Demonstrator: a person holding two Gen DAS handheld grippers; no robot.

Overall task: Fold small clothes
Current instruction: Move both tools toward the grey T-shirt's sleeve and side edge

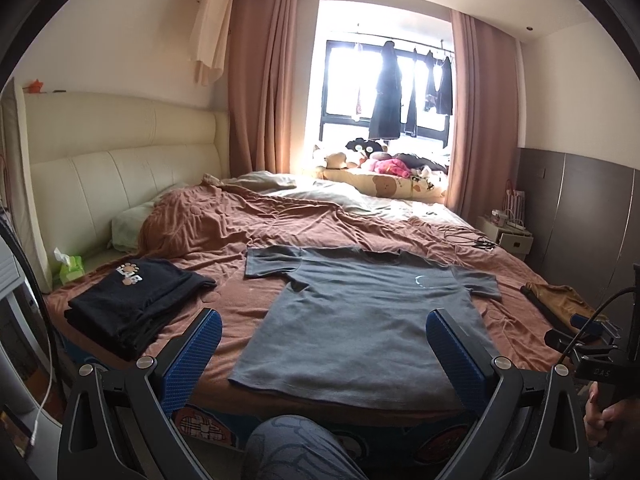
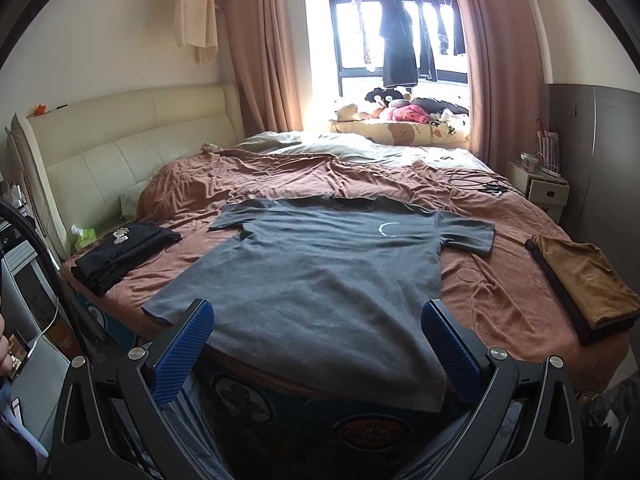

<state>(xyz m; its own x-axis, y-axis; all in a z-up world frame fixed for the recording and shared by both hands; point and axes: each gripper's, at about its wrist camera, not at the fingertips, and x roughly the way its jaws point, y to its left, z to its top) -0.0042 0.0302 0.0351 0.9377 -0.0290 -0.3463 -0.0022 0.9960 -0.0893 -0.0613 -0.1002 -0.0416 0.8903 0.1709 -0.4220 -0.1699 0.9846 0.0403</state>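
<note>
Shirt: grey T-shirt (image 2: pixel 320 276) spread flat on the bed (image 2: pixel 500 300), hem at the near edge, ready for folding.
Tools: left tool (image 1: pixel 324 354) and right tool (image 2: pixel 318 344) gape apart, empty, short of the hem.
Neighbours: folded black pile (image 1: pixel 132 304) left, brown garment (image 2: pixel 588 284) right.

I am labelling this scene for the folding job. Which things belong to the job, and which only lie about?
Job:
grey T-shirt, spread flat
folded black clothes
folded brown garment
left gripper, right gripper, both open

Lying about:
tissue pack
cables
plush toys
</note>
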